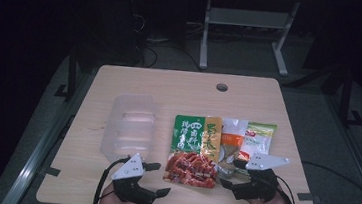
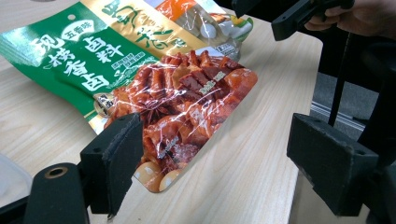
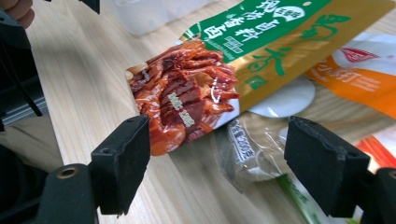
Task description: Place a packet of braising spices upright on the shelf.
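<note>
Two tools low over the near edge of the surface [image 1: 120,83], left tool [image 1: 155,179] and right tool [image 1: 229,172], both spread wide and pinching nothing. Between them one green-and-gold spice packet [image 1: 193,149] printed with red braised meat, lying flat, apart from both. Just beyond on the right, two more seasoning packets [image 1: 247,137], overlapped. Further left, one clear plastic container [image 1: 129,124]

Seasoning packet [image 1: 195,148]: green, gold, red meat print; claws black; table [image 1: 170,88] pale wood.
</note>
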